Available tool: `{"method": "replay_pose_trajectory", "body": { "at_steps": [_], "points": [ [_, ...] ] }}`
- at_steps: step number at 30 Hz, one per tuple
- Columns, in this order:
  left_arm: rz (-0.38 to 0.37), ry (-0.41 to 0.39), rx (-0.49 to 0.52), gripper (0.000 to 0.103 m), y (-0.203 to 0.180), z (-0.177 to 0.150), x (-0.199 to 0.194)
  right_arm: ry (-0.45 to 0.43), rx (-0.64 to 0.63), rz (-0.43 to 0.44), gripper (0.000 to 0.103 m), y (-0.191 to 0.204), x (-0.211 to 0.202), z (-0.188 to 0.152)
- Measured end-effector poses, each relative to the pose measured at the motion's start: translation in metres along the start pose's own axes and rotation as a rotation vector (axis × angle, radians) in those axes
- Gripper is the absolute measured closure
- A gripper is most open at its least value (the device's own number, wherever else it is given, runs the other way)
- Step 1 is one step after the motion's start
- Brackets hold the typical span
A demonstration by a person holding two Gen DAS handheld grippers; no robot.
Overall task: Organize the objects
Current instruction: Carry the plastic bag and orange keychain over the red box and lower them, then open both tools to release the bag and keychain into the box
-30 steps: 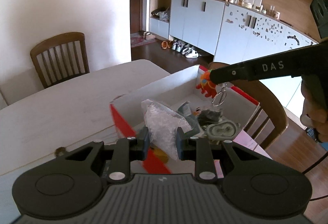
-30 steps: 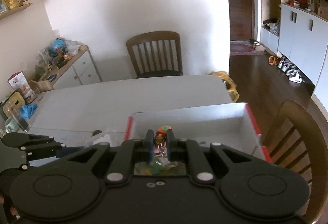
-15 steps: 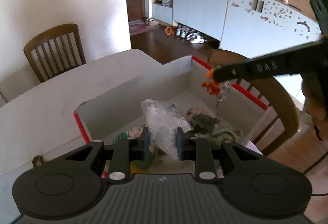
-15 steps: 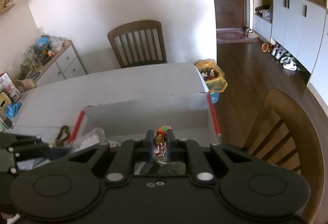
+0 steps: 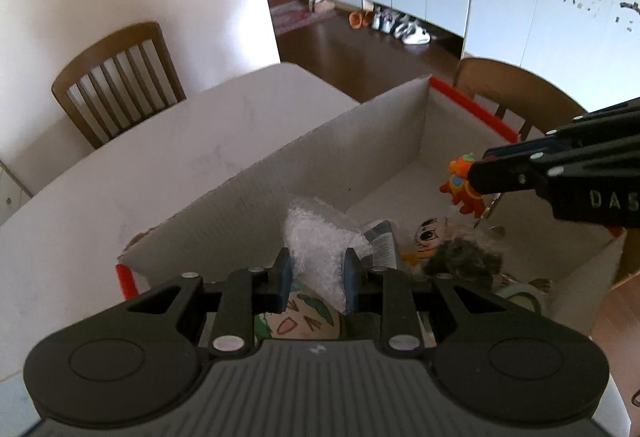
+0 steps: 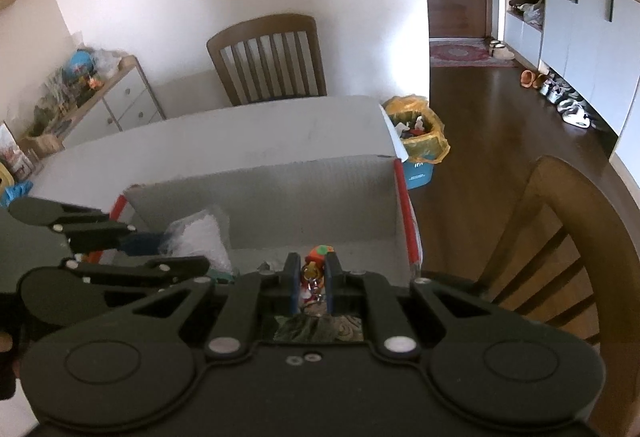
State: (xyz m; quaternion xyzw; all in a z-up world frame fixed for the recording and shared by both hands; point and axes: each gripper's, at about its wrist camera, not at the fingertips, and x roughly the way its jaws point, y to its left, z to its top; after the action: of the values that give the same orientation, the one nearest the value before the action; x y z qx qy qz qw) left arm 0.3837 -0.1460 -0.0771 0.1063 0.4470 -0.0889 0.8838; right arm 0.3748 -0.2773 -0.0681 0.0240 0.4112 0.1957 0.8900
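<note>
Left wrist view: left gripper (image 5: pixel 316 279) jaws clamp crinkled plastic bag (image 5: pixel 320 241) above cardboard box (image 5: pixel 280 189); clutter below, right gripper (image 5: pixel 476 181) far right.
Right wrist view: jaws narrow, pinching orange keychain toy (image 6: pixel 316 267) over box; chair (image 6: pixel 576 237) right.

Crumpled clear bag (image 5: pixel 316 241) and orange keychain (image 5: pixel 462 187) (both aloft) over box (image 5: pixel 304 173).

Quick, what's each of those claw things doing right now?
Left gripper: closed on a clear plastic bag, over the box.
Right gripper: closed on an orange toy keychain.
</note>
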Motion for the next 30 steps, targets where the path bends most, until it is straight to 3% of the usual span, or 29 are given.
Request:
{"method": "replay_pose_trajectory", "body": {
  "at_steps": [20, 23, 30],
  "points": [
    [-0.018, 0.138, -0.058, 0.077, 0.012, 0.0, 0.042, 0.117, -0.099, -0.03, 0.088, 0.012, 0.046, -0.003],
    [-0.019, 0.145, -0.069, 0.077, 0.012, -0.003, 0.042, 0.105, -0.11, -0.041, 0.082, 0.012, 0.043, -0.003],
    [-0.028, 0.127, -0.076, 0.077, 0.01, -0.006, 0.035, 0.098, -0.12, -0.043, 0.08, 0.016, 0.033, -0.001]
  ]
}}
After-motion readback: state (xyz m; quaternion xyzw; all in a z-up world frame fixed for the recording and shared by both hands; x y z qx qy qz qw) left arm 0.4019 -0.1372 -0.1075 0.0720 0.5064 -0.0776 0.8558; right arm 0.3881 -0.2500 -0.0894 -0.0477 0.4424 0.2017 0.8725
